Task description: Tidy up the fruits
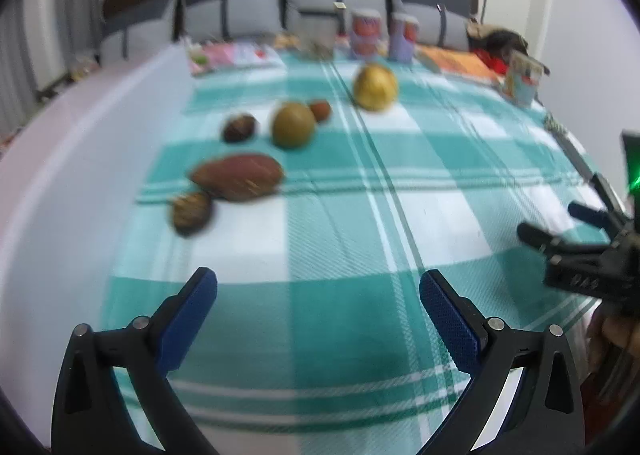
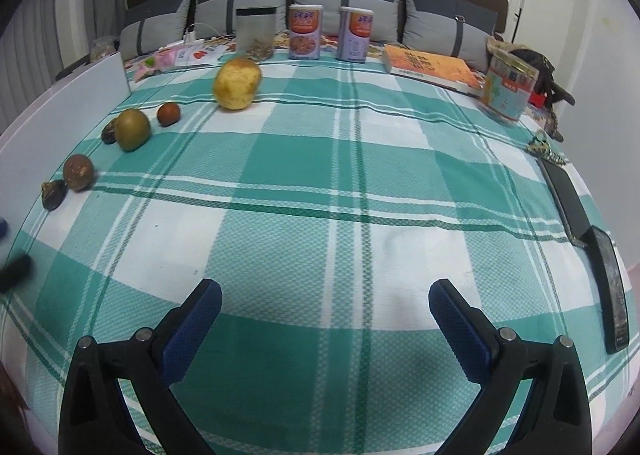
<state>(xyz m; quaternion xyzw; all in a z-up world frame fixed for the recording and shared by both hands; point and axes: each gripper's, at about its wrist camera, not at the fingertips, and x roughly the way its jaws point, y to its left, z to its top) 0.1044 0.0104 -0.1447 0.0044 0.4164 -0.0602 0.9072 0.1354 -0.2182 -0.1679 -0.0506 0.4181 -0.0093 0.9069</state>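
Several fruits and roots lie on a green-and-white checked cloth. In the blurred left wrist view a reddish sweet potato, a brown round piece, a dark piece, a green round fruit, a small red-brown fruit and a yellow fruit lie ahead. My left gripper is open and empty, short of them. My right gripper is open and empty; it also shows in the left wrist view. The yellow fruit, green fruit and brown fruit lie far left of it.
Two cans, a clear jar, an orange book and a printed tub stand at the far edge before grey cushions. A phone and a dark slab lie at the right edge.
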